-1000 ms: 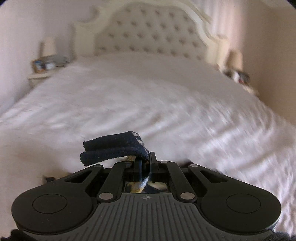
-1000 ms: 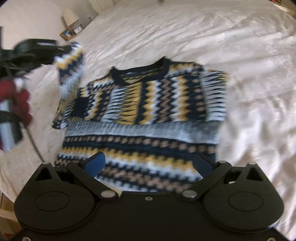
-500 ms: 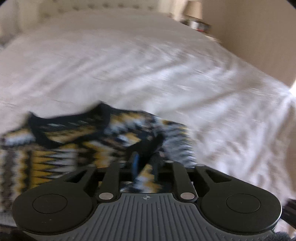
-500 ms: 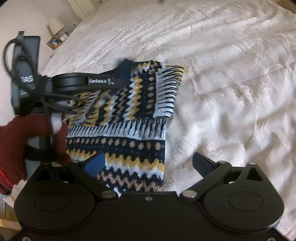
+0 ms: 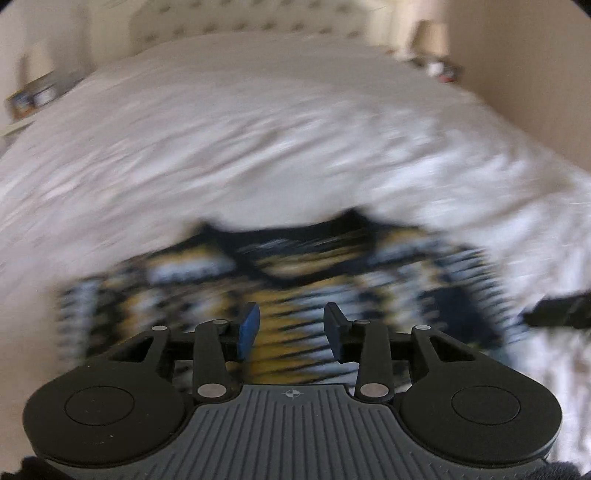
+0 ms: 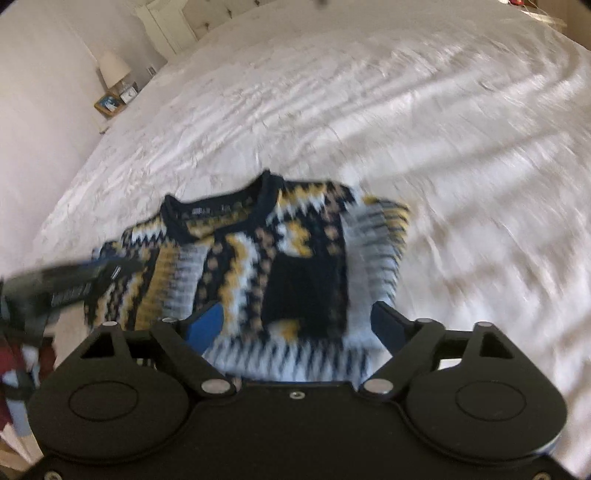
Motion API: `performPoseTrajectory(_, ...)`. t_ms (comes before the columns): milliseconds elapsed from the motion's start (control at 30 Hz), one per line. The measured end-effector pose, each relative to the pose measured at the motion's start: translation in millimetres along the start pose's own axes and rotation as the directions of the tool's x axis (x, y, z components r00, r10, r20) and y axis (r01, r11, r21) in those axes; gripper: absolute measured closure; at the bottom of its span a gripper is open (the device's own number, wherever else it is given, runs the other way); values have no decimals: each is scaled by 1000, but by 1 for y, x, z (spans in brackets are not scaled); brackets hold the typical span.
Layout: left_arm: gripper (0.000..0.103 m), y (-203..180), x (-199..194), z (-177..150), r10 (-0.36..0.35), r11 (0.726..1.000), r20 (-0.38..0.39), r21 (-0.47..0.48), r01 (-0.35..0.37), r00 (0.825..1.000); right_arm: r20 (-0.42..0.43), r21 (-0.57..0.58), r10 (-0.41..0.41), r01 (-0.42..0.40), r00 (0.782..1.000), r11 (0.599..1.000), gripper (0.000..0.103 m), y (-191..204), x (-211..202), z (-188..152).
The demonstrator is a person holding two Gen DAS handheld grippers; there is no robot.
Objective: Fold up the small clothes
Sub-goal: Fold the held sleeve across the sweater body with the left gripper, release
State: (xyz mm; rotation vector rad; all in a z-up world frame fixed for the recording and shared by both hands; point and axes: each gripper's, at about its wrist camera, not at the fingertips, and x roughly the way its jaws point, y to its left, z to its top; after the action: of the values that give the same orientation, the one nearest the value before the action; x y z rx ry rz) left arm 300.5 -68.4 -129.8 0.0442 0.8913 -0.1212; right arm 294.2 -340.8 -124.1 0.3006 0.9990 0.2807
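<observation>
A small knitted sweater (image 6: 266,258) in navy, yellow and white zigzags lies on the white bed, neck away from me, both sleeves folded over its front. It also shows, blurred, in the left wrist view (image 5: 295,280). My left gripper (image 5: 291,328) is open and empty just above the sweater's middle; it shows at the left edge of the right wrist view (image 6: 70,284). My right gripper (image 6: 295,325) is open and empty over the sweater's lower part; part of it shows at the right edge of the left wrist view (image 5: 561,314).
The white bedspread (image 6: 406,110) stretches far beyond the sweater. A tufted headboard (image 5: 258,22) stands at the far end. Nightstands with lamps stand at the left side (image 6: 114,92) and the right side (image 5: 436,62) of the bed. A wall (image 5: 535,74) runs along the right.
My left gripper carried the sleeve it held across the sweater, laid it on the front and opened. It has pulled back to the left. The right gripper stayed open.
</observation>
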Motion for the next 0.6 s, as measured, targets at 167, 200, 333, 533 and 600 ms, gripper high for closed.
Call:
performPoseTrajectory(167, 66, 69, 19, -20, 131, 986, -125, -83, -142, 983, -40, 15, -5, 6, 999, 1000, 27, -1, 42, 21)
performPoseTrajectory(200, 66, 78, 26, -25, 140, 984, -162, -90, -156, 977, -61, 35, -2, 5, 998, 999, 28, -3, 51, 22)
performPoseTrajectory(333, 64, 96, 38, -32, 80, 984, -181, -145, -107, 980, -137, 68, -40, 50, 990, 996, 29, -9, 78, 16)
performPoseTrajectory(533, 62, 97, 38, -32, 65, 981, -164, -170, -93, 984, -181, 47, -101, 111, 978, 993, 82, 5, 89, 19)
performPoseTrajectory(600, 62, 97, 35, -33, 74, 983, -149, -158, -98, 986, -181, 65, -65, 78, 981, 995, 84, 13, 82, 26)
